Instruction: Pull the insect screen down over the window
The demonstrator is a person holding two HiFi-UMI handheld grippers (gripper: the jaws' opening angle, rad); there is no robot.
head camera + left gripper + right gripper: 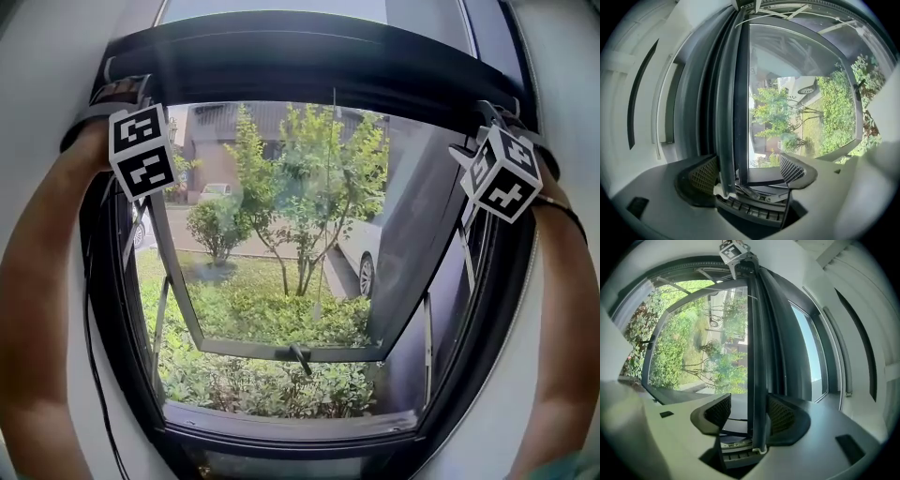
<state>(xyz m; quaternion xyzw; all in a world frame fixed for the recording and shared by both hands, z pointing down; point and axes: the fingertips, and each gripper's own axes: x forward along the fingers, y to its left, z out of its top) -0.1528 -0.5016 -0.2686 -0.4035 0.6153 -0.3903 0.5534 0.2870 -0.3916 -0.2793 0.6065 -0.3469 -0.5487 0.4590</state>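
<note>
The insect screen's dark pull bar point(309, 56) arches across the top of the window opening. In the head view my left gripper's marker cube point(141, 150) sits at the bar's left end and my right gripper's cube point(503, 173) at its right end. In the left gripper view the bar point(724, 117) runs between the jaws of my left gripper point(747, 171), close against the left pad point(704, 174), with a wide gap to the other pad. My right gripper point(749, 413) likewise straddles the bar point(759, 380), which lies beside the right pad point(780, 416). Both stand open.
The glass sash point(281, 349) is swung outward, its handle point(300, 357) at the bottom rail. The dark window frame point(281, 427) rings the opening, with white wall on both sides. Outside are shrubs point(300, 197) and a parked car point(361, 248).
</note>
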